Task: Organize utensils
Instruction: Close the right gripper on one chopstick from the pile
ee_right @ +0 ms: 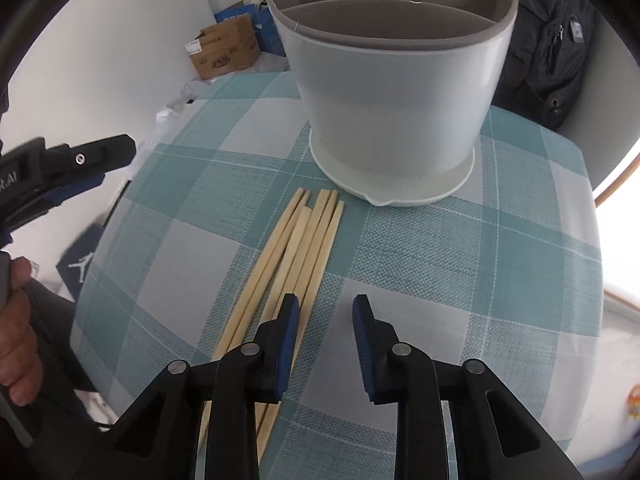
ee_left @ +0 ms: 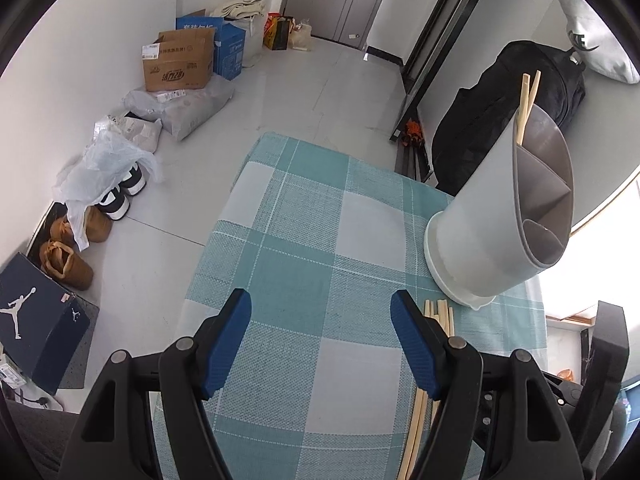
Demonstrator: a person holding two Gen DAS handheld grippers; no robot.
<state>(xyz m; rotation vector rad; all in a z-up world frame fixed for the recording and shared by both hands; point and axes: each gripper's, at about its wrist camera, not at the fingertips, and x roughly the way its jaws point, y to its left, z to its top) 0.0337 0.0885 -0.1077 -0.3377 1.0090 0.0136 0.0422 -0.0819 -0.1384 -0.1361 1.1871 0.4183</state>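
Note:
A white utensil holder with a grey divided insert stands on the teal checked tablecloth. Two wooden chopsticks stick out of its far compartment. Several more chopsticks lie in a bundle on the cloth in front of the holder. My right gripper hovers low just right of the bundle, jaws narrowly apart with nothing between them; its left finger overlaps the chopsticks. My left gripper is open over bare cloth, the loose chopsticks beside its right finger. It also shows at the left of the right wrist view.
The table edge drops to a grey floor on the left, where cardboard boxes, bags, shoes and a dark shoe box lie. A black backpack stands behind the table. A person's hand holds the left gripper's handle.

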